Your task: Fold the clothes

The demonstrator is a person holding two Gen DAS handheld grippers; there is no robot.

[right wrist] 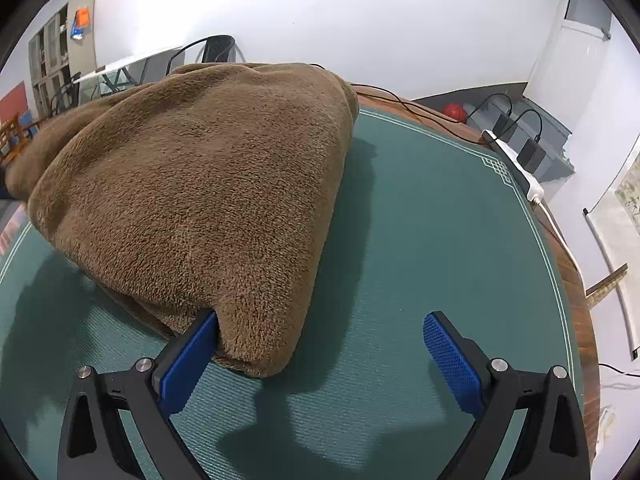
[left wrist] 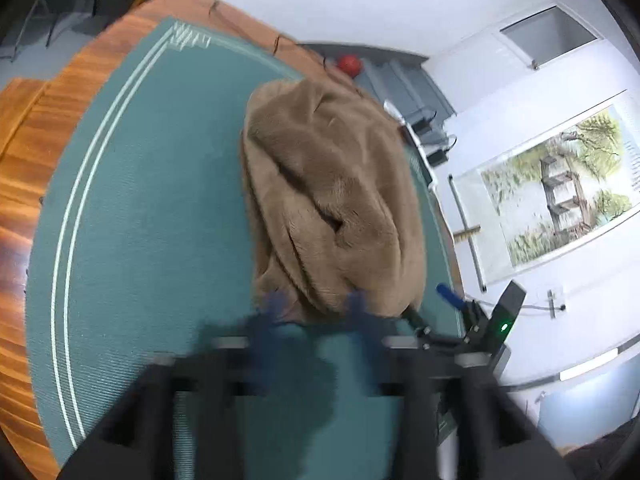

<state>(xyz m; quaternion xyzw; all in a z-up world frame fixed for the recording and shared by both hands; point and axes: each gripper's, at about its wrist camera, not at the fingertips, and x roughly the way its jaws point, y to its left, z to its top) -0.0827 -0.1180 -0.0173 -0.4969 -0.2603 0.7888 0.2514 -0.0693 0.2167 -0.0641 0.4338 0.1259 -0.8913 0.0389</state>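
I have the brown fleecy garment [right wrist: 208, 200] bunched in a thick heap on the green woven mat [right wrist: 420, 260] that covers the wooden table [left wrist: 36, 128], lying toward the mat's far edge near the wall. My right gripper [right wrist: 320, 352] is spread wide, its left blue pad tucked against the heap's near corner and the other pad well clear over bare mat; I judge I am lining up to pinch that corner for a fold. My left gripper [left wrist: 316, 308] is smeared by motion at the heap's other end, and I cannot tell whether it is parted or clamped. A white power strip [right wrist: 516, 164] with black chargers sits along the table's right edge, and black cables trail behind the heap, close enough to snag.
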